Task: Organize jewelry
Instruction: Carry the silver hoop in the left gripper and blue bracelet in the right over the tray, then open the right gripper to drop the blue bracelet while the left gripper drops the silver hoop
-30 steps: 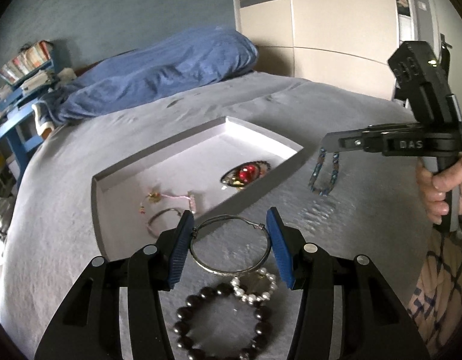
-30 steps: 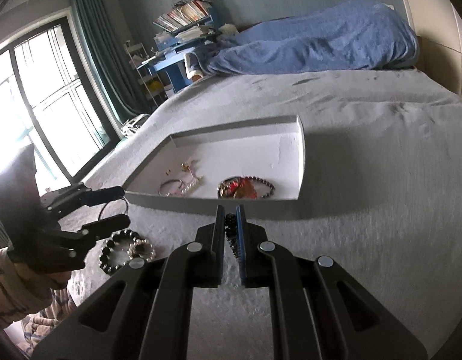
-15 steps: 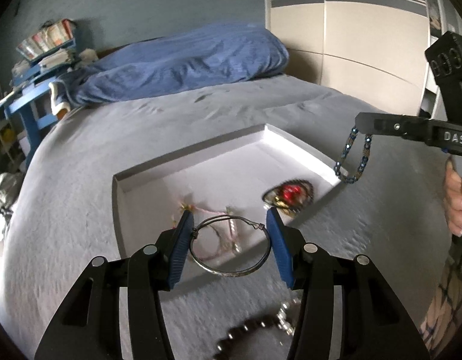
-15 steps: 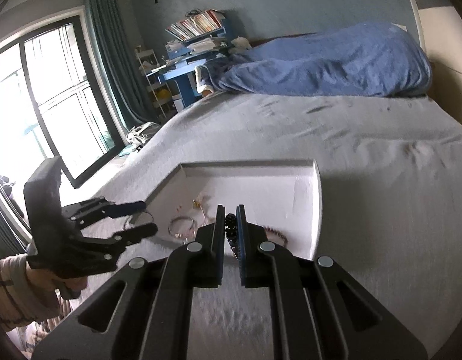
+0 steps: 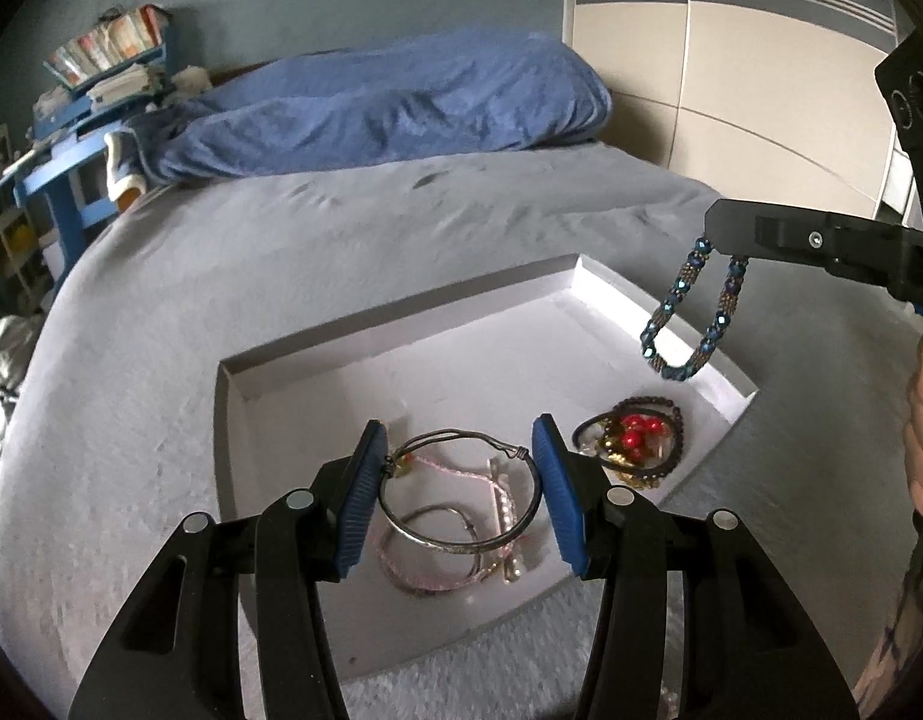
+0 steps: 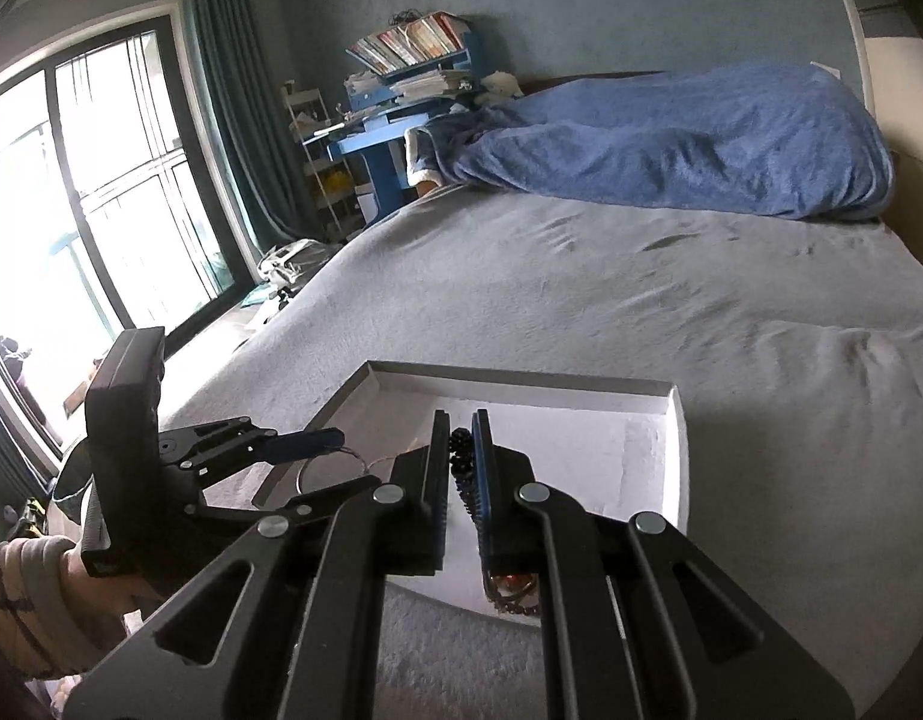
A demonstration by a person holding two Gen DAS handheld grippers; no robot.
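My left gripper (image 5: pixel 458 468) is shut on a thin silver bangle (image 5: pixel 449 540) and holds it over the near part of the white tray (image 5: pixel 353 336). My right gripper (image 6: pixel 459 456) is shut on a blue beaded bracelet (image 5: pixel 689 318), which hangs above the tray's right rim. The bracelet shows as dark beads (image 6: pixel 461 468) between the right fingers. In the tray lie a pink bracelet (image 5: pixel 437 570) and a red-and-dark beaded piece (image 5: pixel 632 441). In the right wrist view the left gripper (image 6: pixel 317 462) holds the bangle at the tray's left edge.
The tray (image 6: pixel 671 456) sits on a grey bed cover (image 5: pixel 161 330). A blue duvet (image 5: pixel 371 114) lies at the bed's far end. A blue desk with books (image 6: pixel 401 78) and a window (image 6: pixel 89 192) stand beyond. A wardrobe (image 5: pixel 731 60) is on the right.
Both grippers moved forward over the tray with their jewelry. The dark bead and pearl bracelets on the bed have dropped out of the left wrist view.
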